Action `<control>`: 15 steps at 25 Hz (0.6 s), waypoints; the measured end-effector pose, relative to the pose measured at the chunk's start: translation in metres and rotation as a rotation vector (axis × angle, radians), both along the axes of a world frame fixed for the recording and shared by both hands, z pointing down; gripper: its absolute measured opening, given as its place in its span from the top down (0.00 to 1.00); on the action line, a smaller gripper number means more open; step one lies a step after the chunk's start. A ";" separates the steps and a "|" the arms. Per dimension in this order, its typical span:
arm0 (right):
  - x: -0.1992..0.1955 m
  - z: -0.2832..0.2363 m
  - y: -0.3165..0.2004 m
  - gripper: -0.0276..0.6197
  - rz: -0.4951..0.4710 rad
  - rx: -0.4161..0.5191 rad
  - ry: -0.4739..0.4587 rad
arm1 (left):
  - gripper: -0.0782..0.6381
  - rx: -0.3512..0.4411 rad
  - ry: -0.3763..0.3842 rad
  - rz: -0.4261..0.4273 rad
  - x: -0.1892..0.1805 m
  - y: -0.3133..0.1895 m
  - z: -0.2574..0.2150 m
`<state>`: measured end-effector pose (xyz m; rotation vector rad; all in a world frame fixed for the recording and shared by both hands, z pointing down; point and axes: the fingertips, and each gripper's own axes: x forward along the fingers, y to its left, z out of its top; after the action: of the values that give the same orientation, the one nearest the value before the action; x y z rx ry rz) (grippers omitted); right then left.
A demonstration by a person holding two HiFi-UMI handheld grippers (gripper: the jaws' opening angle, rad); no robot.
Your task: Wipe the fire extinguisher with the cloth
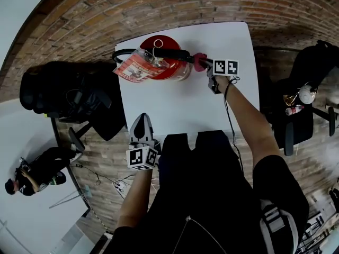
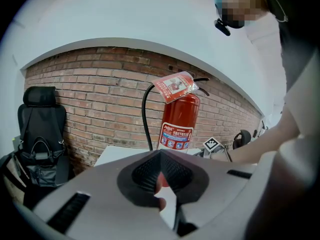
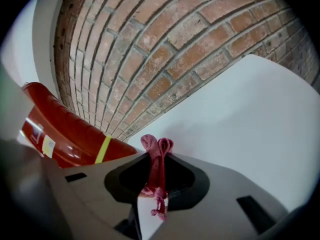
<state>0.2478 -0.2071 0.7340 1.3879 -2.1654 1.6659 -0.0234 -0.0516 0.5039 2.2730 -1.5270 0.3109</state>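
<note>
Pale-grey left gripper (image 1: pixel 142 119) sits nearest, low at the near edge of the white table (image 1: pixel 222 107); its own view shows the jaws pressed together on nothing, pointing at the extinguisher from well back. Right gripper (image 1: pixel 206 65) is reached out across the table, jaws pinching a bunched pink cloth (image 1: pixel 199 61), with a short tuft standing proud of the tips. Fire extinguisher (image 1: pixel 161 62) stands upright near the table's far-left corner, in front of the brick wall (image 1: pixel 222 4), with a black hose and a plastic-sleeved tag (image 1: pixel 139 67) hanging from the neck. Cloth lies just beside the cylinder's right side; contact cannot be confirmed. Judgement: wipe about to begin or just under way. To do it well, press the tuft flat against the red body, not the jaw tips, and stroke along the curve. Steadying with the left gripper seems wise, since a sideways push could tip the cylinder. Keep clear of the tag and hose.
</note>
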 end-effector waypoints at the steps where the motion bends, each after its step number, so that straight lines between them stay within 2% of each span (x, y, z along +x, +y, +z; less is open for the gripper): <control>1: 0.004 -0.009 0.003 0.80 0.002 0.014 0.003 | 0.85 0.006 0.006 0.001 0.002 0.001 -0.001; 8: 0.010 -0.076 0.031 0.80 -0.059 0.160 0.057 | 0.85 0.022 0.038 -0.030 0.004 0.015 -0.009; 12: 0.005 -0.113 0.054 0.80 -0.060 0.220 0.031 | 0.85 0.019 0.044 -0.050 -0.002 0.030 -0.012; 15: 0.002 -0.144 0.073 0.80 -0.055 0.276 0.028 | 0.85 0.024 0.041 -0.031 -0.004 0.039 -0.018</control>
<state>0.2496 -0.1343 0.5900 1.3869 -2.4672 1.3606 -0.0274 -0.0124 0.4862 2.2569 -1.5522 0.2374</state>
